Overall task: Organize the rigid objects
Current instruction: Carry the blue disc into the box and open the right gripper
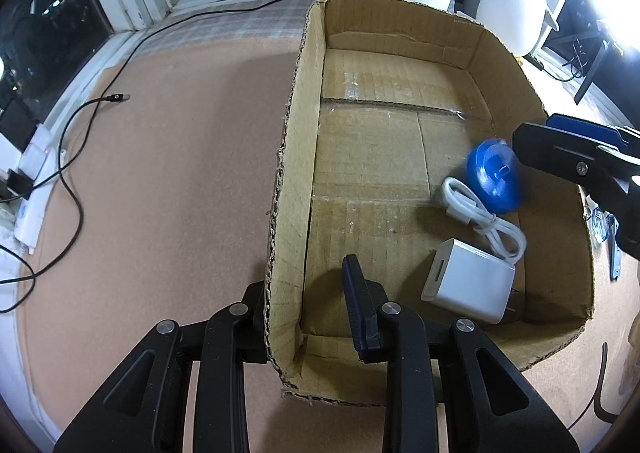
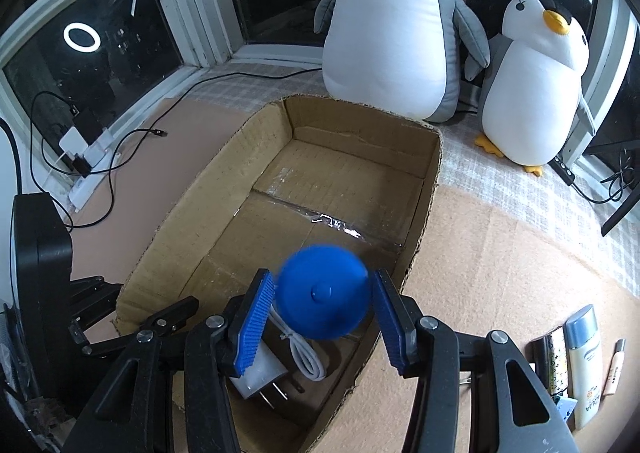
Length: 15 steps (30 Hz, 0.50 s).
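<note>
An open cardboard box (image 1: 298, 101) (image 2: 430, 177) lies on the tan mat. Inside it are a white charger (image 1: 468, 279) (image 2: 260, 373), a coiled white cable (image 1: 484, 213) (image 2: 302, 357) and a round blue disc (image 1: 494, 177) (image 2: 324, 293), blurred by motion. My right gripper (image 2: 324, 323) is open over the box's near right corner; the disc sits between its blue pads without touching them. It also shows in the left wrist view (image 1: 576, 157). My left gripper (image 1: 308, 305) straddles the box's left wall, one finger outside, one inside, touching or nearly touching it.
Two plush penguins (image 2: 388, 25) (image 2: 532, 89) stand behind the box. A black cable (image 1: 76, 157) and a white power strip (image 1: 32, 189) lie at the left. A sunscreen tube (image 2: 586, 365) and small items lie on the mat at the right.
</note>
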Each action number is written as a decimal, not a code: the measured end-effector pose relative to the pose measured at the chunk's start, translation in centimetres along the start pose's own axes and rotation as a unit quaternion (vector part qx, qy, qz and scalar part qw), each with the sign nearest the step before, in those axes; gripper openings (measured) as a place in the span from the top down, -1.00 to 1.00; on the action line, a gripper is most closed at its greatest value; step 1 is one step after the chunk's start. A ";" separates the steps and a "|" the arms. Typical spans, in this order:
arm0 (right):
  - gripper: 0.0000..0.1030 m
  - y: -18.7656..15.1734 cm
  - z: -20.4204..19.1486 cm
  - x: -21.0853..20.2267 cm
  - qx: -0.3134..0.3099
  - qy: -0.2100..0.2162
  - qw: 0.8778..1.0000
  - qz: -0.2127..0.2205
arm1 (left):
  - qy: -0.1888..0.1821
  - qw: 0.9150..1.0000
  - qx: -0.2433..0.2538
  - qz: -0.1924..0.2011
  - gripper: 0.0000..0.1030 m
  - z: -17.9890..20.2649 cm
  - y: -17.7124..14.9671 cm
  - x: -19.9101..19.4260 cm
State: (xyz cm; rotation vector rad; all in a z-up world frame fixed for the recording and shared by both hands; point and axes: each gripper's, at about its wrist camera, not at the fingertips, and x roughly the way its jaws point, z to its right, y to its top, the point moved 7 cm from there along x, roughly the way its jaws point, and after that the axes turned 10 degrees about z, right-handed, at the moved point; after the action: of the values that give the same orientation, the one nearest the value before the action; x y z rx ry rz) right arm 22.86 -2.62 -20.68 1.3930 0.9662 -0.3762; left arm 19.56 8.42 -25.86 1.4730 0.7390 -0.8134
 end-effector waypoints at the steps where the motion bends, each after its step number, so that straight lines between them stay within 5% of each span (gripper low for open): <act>1: 0.09 0.0 0.0 0.0 0.000 0.001 1.000 0.000 | -0.001 1.000 -0.001 0.000 0.48 0.0 0.0 0.0; 15: 0.02 0.0 1.8 -3.6 0.009 0.002 1.000 0.023 | -0.001 1.000 -0.002 0.000 0.48 0.2 0.1 0.0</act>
State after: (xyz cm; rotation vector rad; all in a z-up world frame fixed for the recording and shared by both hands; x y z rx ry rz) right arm 21.34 -5.40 -18.16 1.4311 0.9333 -0.3494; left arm 19.67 8.23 -25.78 1.4685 0.7402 -0.8129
